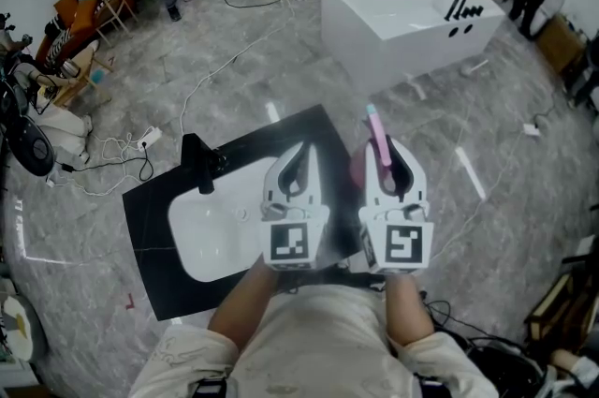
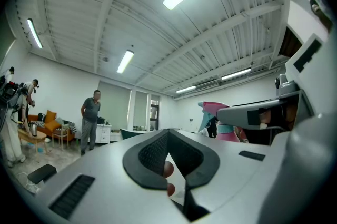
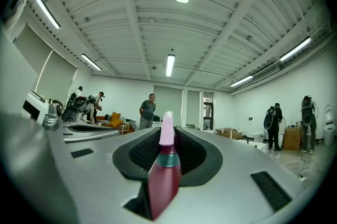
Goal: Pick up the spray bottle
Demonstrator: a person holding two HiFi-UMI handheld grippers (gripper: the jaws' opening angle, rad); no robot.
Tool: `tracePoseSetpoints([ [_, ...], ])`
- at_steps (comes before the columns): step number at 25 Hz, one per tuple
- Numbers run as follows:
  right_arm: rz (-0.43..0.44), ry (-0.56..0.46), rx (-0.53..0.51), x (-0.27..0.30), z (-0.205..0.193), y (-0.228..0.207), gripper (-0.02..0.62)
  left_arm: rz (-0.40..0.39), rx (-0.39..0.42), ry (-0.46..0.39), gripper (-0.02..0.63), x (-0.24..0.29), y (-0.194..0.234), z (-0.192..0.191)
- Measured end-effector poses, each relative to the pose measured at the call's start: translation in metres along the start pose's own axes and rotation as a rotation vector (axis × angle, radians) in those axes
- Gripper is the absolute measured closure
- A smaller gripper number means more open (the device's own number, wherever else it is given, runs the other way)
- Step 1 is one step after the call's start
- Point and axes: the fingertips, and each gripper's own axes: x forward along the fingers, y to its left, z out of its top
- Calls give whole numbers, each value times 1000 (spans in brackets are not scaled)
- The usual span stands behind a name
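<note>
The right gripper [image 1: 393,164] is clamping its jaws on the spray bottle [image 3: 164,175], holding it in the air near the edge of the black counter [image 1: 159,199]. The left gripper [image 1: 298,164] is hovering just beside it, jaws together and empty. I am judging the bottle to be light, stiff plastic and a little slippery, so gripping the body below the collar seems safest. It is showing a dark red body, a teal collar and a pink head.

Smooth, glossy plastic spray bottle [image 3: 163,186]; polished, reflective stone floor [image 1: 281,40].
</note>
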Motion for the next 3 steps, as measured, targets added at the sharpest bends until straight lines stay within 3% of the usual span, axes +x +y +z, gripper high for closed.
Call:
tracePoseSetpoints([
  [3, 3, 2, 0, 1, 0, 1, 505, 1, 12, 0, 604, 1, 1, -2],
])
